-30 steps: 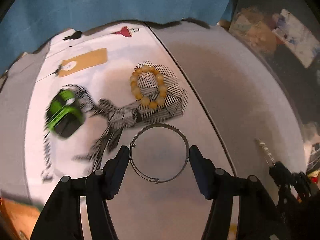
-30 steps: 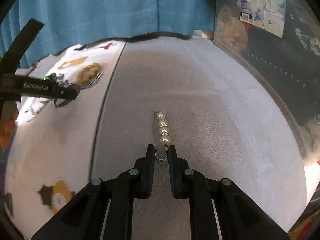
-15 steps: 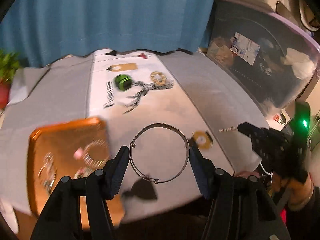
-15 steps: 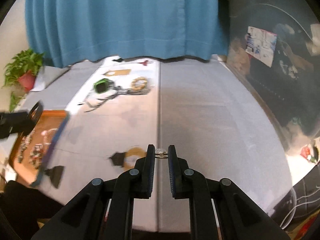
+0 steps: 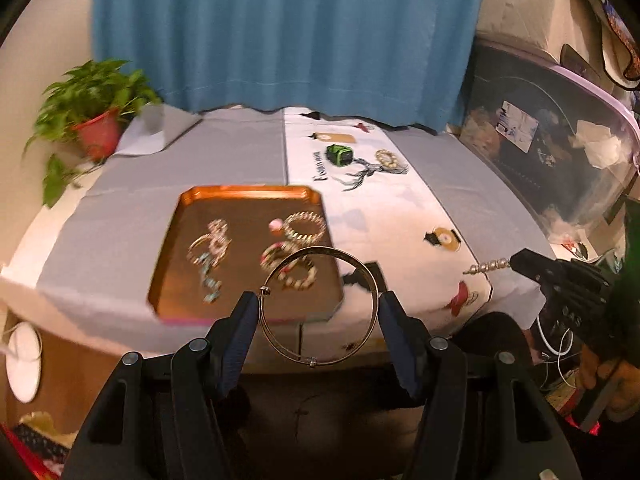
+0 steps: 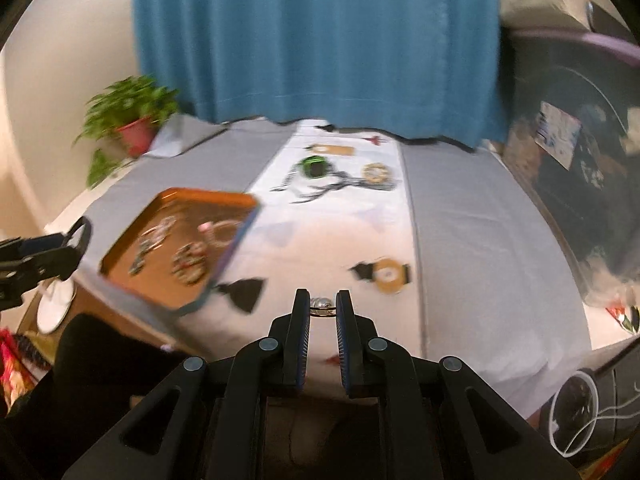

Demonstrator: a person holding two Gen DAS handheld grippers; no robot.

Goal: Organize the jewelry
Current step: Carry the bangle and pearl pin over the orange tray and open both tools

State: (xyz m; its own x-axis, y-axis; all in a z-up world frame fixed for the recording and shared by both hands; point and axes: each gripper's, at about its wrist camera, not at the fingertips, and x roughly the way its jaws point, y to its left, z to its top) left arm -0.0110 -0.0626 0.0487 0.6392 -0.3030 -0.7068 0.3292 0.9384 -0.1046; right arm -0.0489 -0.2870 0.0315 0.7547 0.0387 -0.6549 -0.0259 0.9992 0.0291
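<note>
Your left gripper is clamped across the bangle, held over the tray's near edge. Right gripper pinches the pearl pin above the table. Risk: thin bangle may twist free, missing the tray.

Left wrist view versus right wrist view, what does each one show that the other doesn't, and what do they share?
Only the left wrist view shows the thin metal bangle face-on, clamped between the left tongs, and the pearl pin side-on, sticking out of the right tongs.

Only the right wrist view shows the pearl pin end-on, pinched in the nearly shut right tongs, and the left tongs from the side at the left edge.

Both show the orange tray of bracelets, the beaded bracelet, the green box, the potted plant and the blue curtain.
</note>
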